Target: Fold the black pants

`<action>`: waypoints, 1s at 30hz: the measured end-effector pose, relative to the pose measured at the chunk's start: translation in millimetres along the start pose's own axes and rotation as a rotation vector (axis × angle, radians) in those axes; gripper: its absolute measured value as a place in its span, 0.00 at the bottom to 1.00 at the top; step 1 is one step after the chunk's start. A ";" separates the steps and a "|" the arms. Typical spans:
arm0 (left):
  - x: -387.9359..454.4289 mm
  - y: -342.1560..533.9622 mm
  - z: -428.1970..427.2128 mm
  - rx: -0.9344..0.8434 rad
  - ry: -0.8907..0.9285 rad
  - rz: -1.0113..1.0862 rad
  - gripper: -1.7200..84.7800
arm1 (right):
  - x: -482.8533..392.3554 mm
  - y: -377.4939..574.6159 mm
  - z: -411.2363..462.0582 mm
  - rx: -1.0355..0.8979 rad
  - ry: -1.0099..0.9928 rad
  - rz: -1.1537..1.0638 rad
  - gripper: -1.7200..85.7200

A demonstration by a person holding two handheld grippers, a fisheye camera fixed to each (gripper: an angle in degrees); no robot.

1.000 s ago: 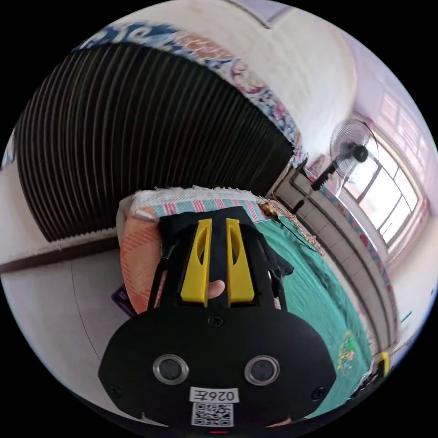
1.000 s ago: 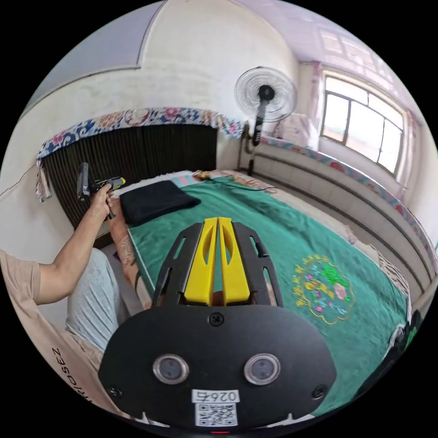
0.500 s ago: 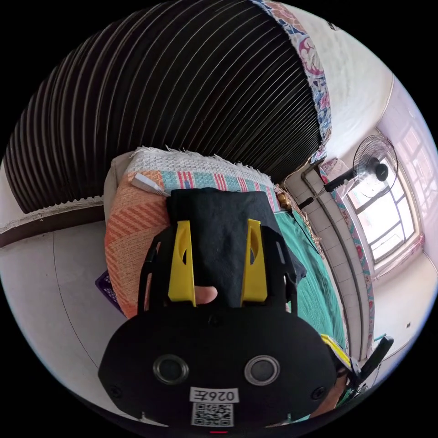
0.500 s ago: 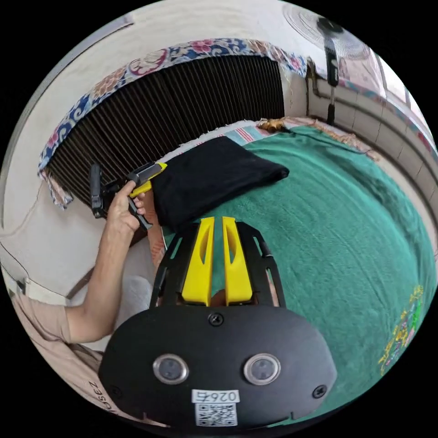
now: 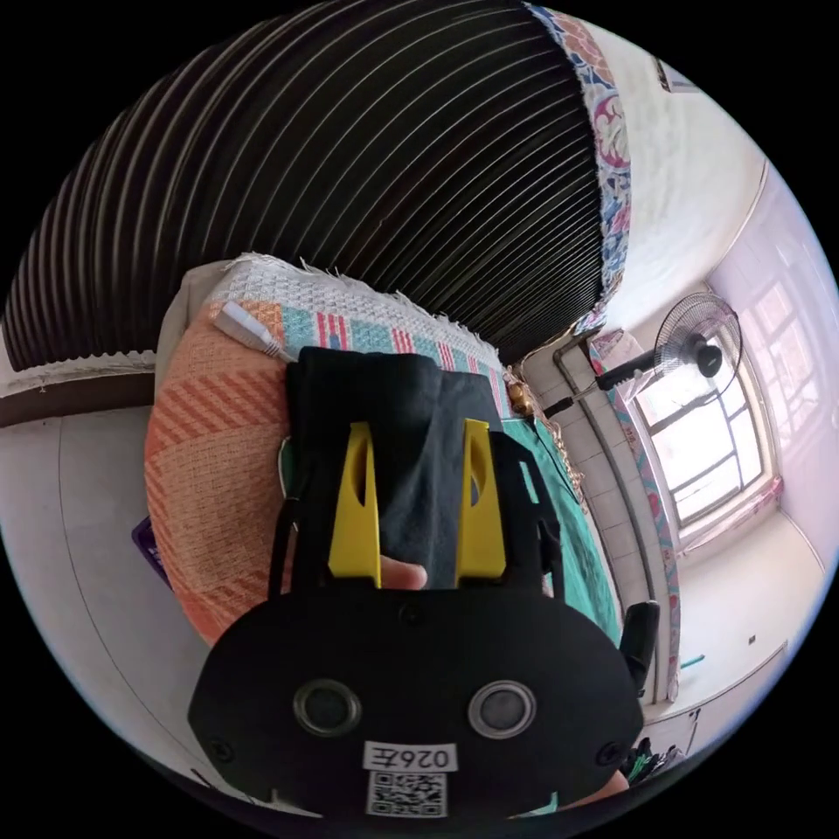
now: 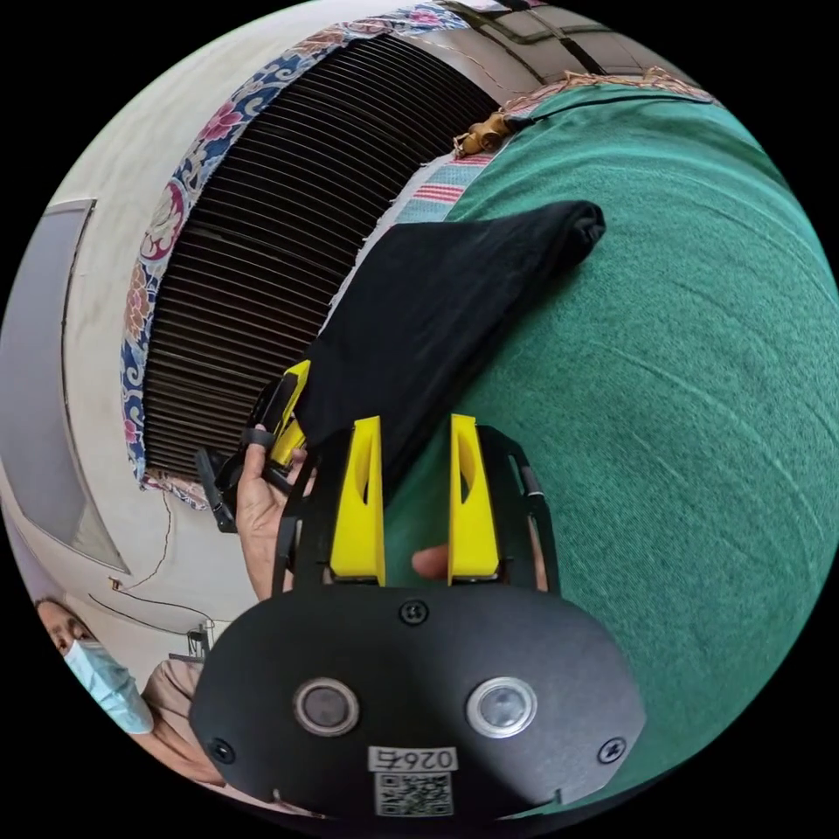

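A green bedspread is covering the bed and taking up most of the right gripper view. Behind the bed, a dark ribbed panel is running along the wall under a flowered border. The black pants, already folded into a thick flat bundle, are lying at the corner of the bed, partly on the green bedspread and partly on a striped woven cover that is hanging over the bed's edge. In the left gripper view a standing fan is sitting beside a bright window. The left gripper is reaching over the near end of the pants with its 2 yellow jaws spread apart, the cloth showing between them but not pinched. The right gripper is also holding its 2 jaws apart, poised at the pants' near edge, gripping nothing. A hand is holding the left gripper beside the pants in the right gripper view.
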State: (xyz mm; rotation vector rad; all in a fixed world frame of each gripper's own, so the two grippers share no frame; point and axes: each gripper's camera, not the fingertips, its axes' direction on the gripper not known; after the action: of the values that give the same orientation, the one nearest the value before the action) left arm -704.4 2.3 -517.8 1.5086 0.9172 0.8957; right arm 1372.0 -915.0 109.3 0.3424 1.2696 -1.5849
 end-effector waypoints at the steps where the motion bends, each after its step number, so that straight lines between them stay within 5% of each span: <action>1: -6.8 2.1 2.3 0.004 -0.029 -0.019 0.13 | -0.5 9.0 -3.0 0.000 0.002 -0.001 0.11; 7: -41.0 16.7 25.2 0.001 0.217 -0.065 0.09 | -7.5 88.8 -53.7 -0.011 0.068 0.047 0.05; 13: -0.7 45.5 77.8 -0.144 0.426 0.054 0.09 | -35.2 173.5 -211.9 0.137 0.067 -0.003 0.02; 22: 158.1 176.1 200.5 -0.635 0.800 0.339 0.09 | -25.5 336.1 -608.7 0.370 0.204 -0.043 0.02; 30: 316.4 368.4 229.2 -1.036 0.973 0.794 0.09 | 95.7 595.6 -936.7 0.548 0.184 0.253 0.02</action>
State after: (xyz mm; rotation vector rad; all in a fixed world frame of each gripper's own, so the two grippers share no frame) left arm -336.8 160.7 -159.8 0.4017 0.2660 2.3366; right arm 1491.6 -122.0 -664.2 0.9725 0.8597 -1.6860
